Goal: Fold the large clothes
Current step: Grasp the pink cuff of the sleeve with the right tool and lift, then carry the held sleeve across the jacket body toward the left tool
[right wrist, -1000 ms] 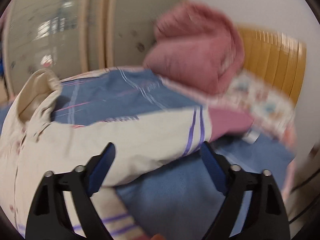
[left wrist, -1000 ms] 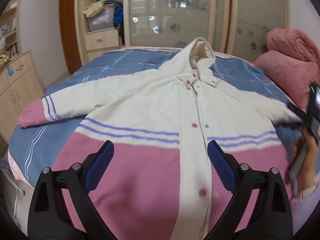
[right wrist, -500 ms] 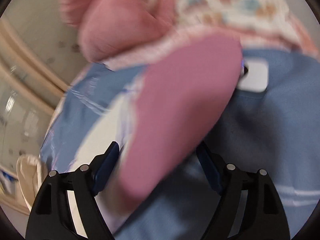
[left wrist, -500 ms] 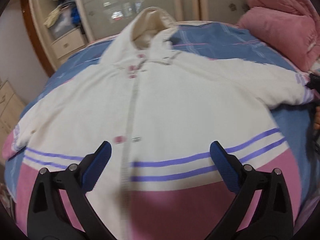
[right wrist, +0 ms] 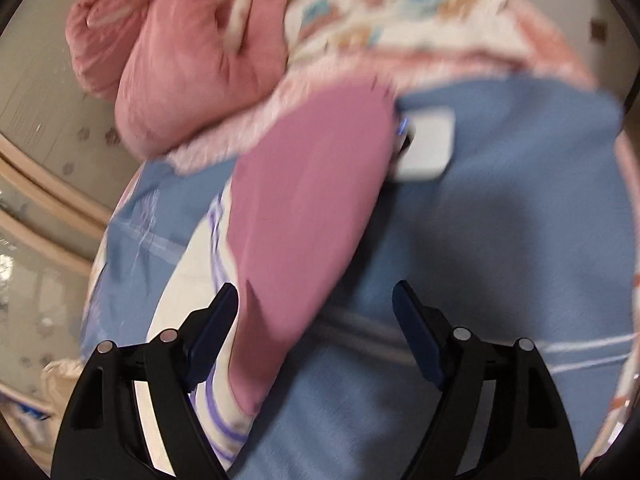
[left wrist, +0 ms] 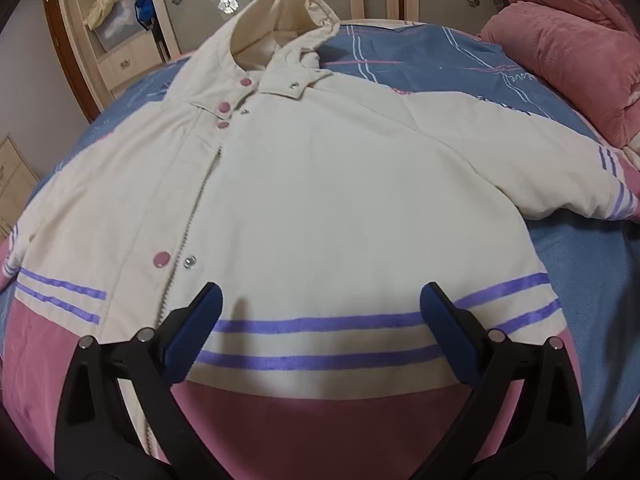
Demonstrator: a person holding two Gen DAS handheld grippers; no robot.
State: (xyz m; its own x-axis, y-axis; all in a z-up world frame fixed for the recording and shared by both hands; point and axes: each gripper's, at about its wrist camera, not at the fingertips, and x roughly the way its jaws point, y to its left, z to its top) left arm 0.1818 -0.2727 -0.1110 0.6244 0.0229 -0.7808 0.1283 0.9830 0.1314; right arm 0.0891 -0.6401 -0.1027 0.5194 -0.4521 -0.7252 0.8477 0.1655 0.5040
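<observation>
One hooded jacket (left wrist: 320, 184), two sleeves, four pink snap buttons, one pink quilt (left wrist: 560, 48), one white device (right wrist: 426, 148)

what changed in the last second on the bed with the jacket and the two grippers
The right gripper swung from the cream sleeve onto the jacket's pink cuff, which now lies between its open fingers. The left gripper moved up the cream, pink and purple-striped hooded jacket toward the chest. Nothing was grasped; the jacket stayed spread on the blue bedsheet.
</observation>
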